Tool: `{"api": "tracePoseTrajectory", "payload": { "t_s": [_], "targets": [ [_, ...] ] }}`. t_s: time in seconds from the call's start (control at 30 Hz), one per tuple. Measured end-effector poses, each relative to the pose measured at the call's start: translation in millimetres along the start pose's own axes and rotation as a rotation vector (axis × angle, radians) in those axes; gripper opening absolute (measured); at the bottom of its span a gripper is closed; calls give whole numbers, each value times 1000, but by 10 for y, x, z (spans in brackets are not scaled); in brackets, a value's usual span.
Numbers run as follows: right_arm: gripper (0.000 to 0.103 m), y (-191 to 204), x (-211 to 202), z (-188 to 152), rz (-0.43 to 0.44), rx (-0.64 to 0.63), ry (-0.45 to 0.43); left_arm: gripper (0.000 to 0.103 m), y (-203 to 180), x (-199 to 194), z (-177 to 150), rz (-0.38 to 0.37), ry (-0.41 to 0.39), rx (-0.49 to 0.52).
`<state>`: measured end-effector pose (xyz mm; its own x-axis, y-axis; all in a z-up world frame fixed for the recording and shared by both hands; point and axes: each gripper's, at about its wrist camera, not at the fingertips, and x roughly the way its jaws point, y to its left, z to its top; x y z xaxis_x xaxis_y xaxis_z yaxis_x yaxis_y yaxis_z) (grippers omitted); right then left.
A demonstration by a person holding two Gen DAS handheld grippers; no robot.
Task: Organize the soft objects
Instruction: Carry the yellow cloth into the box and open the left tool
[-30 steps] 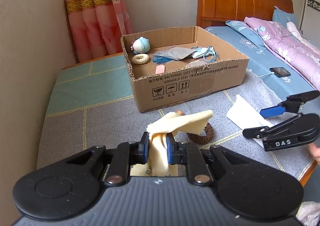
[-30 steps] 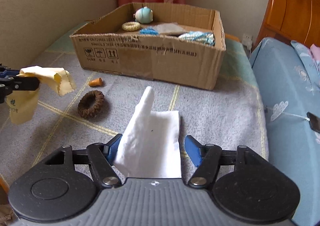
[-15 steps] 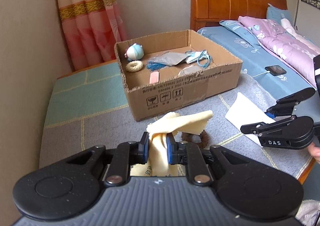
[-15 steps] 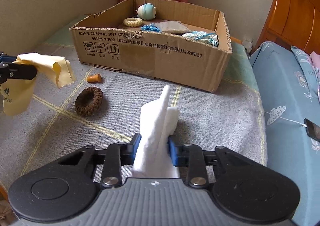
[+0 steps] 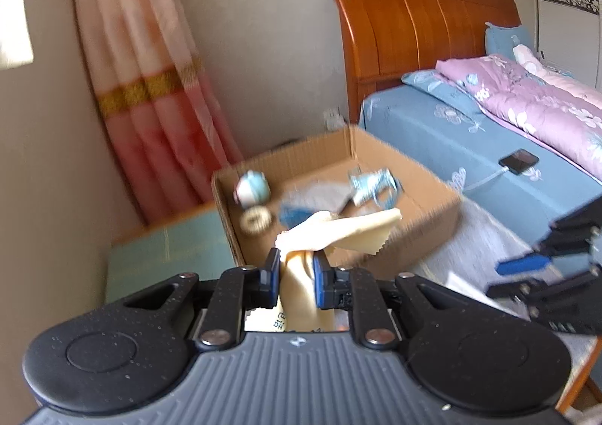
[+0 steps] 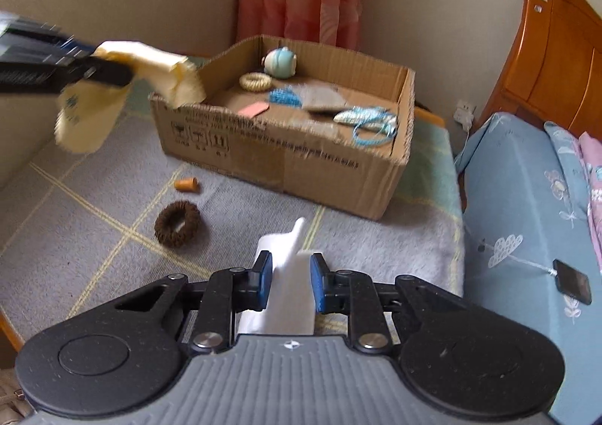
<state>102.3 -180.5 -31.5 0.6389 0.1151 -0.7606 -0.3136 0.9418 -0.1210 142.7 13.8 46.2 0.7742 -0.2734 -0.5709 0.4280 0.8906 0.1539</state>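
Left wrist view: your left gripper (image 5: 295, 284) is clamped on the yellow cloth (image 5: 338, 231), which bunches between the blue pads and fans out ahead, raised in front of the near wall of the cardboard box (image 5: 432, 221). The box already holds a round blue-and-white plush (image 5: 253, 192), a cream ring (image 5: 256, 220) and a pale blue cord bundle (image 5: 372, 186). This view is motion-blurred, so the cloth's height above the rim is hard to judge. The printing on the cloth's lower fold is too small to read.

Right wrist view: your right gripper (image 6: 288, 284) is closed on the white cloth (image 6: 289, 267), held low over the grey blanket (image 6: 376, 244) near its front edge, well short of the box. A brown hair scrunchie (image 6: 177, 223) and a small orange cone (image 6: 187, 184) lie loose on the blanket between you and the box's front wall. That wall carries printed Chinese text and handling symbols, too smeared to read.

Risks, as I judge them: the yellow cloth's hanging tail could catch on the box's near-left corner and drape outside if you let go too soon. The white cloth is pinched only along one fold, so it may slide out during a fast swing. Both grippers heading for the same box could cross.
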Motion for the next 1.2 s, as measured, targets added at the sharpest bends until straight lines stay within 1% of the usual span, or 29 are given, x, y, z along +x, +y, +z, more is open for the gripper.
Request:
{"api": "tracePoseTrajectory", "payload": {
  "t_s": [0.1,0.13,0.2,0.23,0.3,0.37,0.53,0.6,0.67,0.73,0.77,0.83,0.87,0.93,1.1,1.2],
  "targets": [
    [25,-33,-61,39,1,-7,-17,15,6,61,143,2,-23,0],
    [27,-41,-66,45,5,-9,-16,15,-1,62,166,0,-31,3],
    [56,-59,-58,27,24,4,-21,15,-26,63,189,-6,-39,9],
    [73,-69,-36,10,41,17,-19,15,-34,62,184,-8,-39,11],
    [74,-72,26,-38,87,40,-13,15,-56,66,176,-11,-33,16],
    [74,-40,127,-75,124,52,14,15,-63,74,157,-12,-24,19],
    [74,61,409,-169,124,59,82,15,-72,77,99,-16,-9,20],
    [76,72,467,-212,111,60,86,15,-71,71,77,-20,-6,18],
    [87,1,508,-250,109,101,91,15,-67,64,57,-25,-6,17],
    [95,-118,540,-286,125,178,105,15,-56,61,42,-30,-7,14],
    [100,-181,532,-304,155,214,98,15,-50,63,37,-32,-8,12],
    [103,-235,527,-309,204,261,110,15,-34,68,29,-35,-9,7],
    [103,-236,535,-307,239,282,125,15,-27,69,24,-36,-9,4],
    [103,-170,536,-288,287,270,134,15,-17,71,16,-36,-9,2],
    [103,147,575,-200,312,192,145,15,-2,72,1,-32,-4,-2],
    [97,304,598,-160,237,123,143,15,8,72,-12,-31,0,-1]
  ]
}}
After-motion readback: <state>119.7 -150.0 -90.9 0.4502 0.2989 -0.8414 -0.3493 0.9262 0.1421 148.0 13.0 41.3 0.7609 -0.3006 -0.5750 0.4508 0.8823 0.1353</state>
